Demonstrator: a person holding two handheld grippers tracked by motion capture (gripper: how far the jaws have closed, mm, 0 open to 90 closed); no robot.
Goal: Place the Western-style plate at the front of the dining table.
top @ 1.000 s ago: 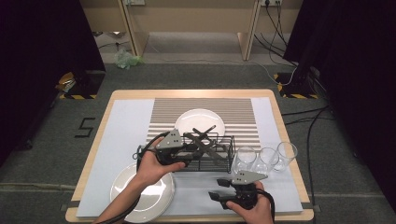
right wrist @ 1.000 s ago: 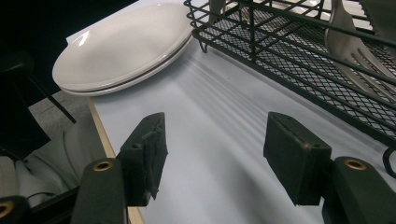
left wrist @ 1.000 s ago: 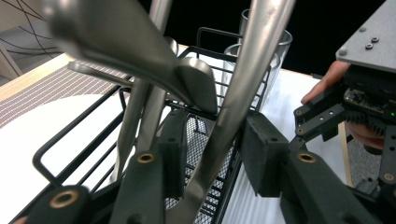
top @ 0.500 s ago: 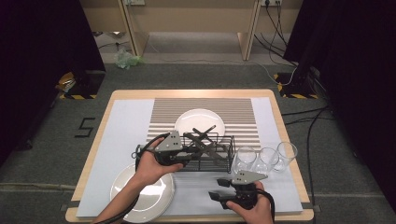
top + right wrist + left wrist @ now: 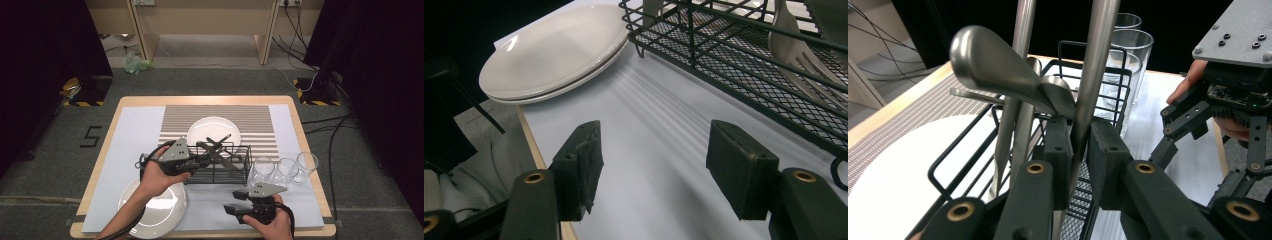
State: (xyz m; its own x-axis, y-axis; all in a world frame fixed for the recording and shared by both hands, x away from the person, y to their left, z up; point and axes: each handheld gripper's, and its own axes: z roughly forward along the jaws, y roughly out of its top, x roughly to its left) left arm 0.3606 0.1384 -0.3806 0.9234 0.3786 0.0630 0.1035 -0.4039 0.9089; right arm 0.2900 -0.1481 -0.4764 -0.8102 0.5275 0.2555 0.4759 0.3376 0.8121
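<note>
Since the earlier high view, the left gripper (image 5: 202, 161) had edged slightly at the wire basket (image 5: 235, 170), and its fingers had just been closing with a utensil handle between them. In the left gripper view those fingers (image 5: 1058, 150) were clamped on a slim, brushed-metal handle (image 5: 1096, 75), which stood nearly upright in the basket and ran out of the top of the frame, so its upper end was cut off. Which kind of utensil it belonged to could not be told. A second handle (image 5: 1020, 30) rose beside it, and a rounded metal end (image 5: 993, 67) crossed in front of both.

Nearest the person, the right gripper (image 5: 235, 207) lay low over the pale mat on the tabletop (image 5: 310, 150), its fingers (image 5: 579, 165) well apart with nothing between them. To its left sat stacked white plates (image 5: 165, 212), partly covered by the left forearm. The black basket stood mid-tabletop; a fork (image 5: 809, 55) lay inside it, blurred at close range. Three clear glasses (image 5: 282, 170) stood just beside the basket on the right. Beyond the basket a white plate (image 5: 212, 129) rested on the striped mat, its near edge hidden behind the wires.
</note>
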